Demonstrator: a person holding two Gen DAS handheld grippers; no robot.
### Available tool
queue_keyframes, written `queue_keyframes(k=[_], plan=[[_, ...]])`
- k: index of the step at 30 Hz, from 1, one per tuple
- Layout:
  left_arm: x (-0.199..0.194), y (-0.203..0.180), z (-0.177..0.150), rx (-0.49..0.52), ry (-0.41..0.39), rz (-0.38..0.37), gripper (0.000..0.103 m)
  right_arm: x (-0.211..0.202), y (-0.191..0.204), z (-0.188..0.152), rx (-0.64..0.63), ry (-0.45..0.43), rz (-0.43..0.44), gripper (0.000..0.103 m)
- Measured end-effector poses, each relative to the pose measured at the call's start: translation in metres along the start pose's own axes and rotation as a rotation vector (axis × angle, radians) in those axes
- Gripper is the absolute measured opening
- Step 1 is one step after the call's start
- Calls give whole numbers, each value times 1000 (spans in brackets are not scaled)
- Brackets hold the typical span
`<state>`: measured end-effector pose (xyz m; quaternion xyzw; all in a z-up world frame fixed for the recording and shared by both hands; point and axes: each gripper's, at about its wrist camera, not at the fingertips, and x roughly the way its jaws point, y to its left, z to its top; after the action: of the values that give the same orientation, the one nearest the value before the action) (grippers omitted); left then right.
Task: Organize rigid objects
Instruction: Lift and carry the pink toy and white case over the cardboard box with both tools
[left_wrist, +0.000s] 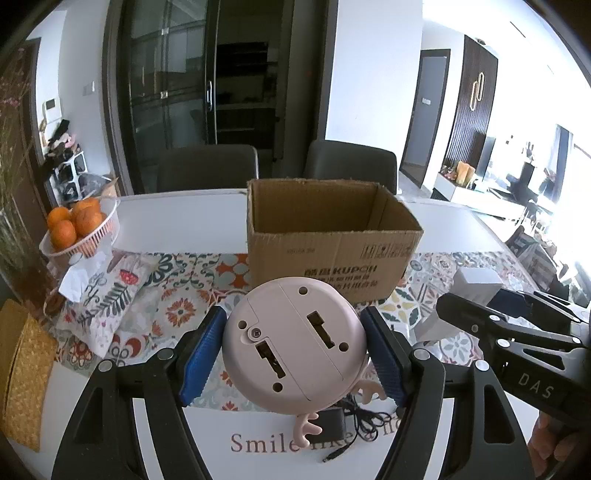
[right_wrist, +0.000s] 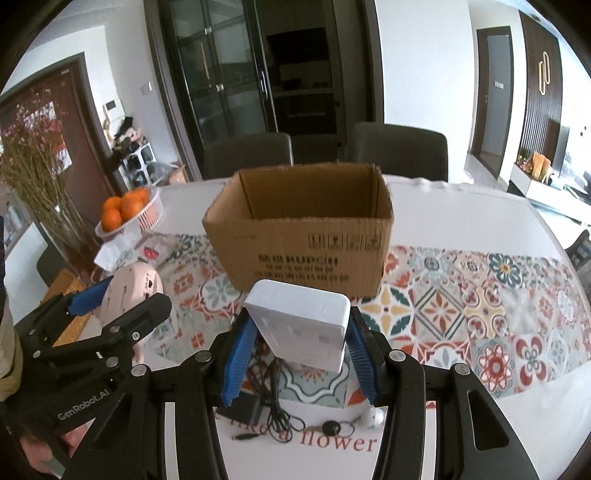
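Two grey chairs (left_wrist: 207, 166) face dark glass cabinet doors (left_wrist: 166, 74); bright daylight at right.

A white table (right_wrist: 461, 206) carries a patterned runner (right_wrist: 461, 295). On the runner stands an open cardboard box (right_wrist: 303, 236). A basket (left_wrist: 99, 229) of oranges, a black adapter (right_wrist: 243, 406) with cord, and printed lettering (right_wrist: 332, 441) also sit on the table.
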<state>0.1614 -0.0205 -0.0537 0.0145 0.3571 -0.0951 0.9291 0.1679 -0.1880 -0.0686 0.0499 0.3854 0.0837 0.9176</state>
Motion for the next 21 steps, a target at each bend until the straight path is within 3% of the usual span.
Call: queue_keyframes(k=[8, 21], plan=[[4, -1, 26, -3, -18, -40, 74, -4, -2, 22, 10, -54, 12, 50], [24, -10, 78, 40, -52, -42, 74, 1, -14, 69, 21, -122, 1, 50]])
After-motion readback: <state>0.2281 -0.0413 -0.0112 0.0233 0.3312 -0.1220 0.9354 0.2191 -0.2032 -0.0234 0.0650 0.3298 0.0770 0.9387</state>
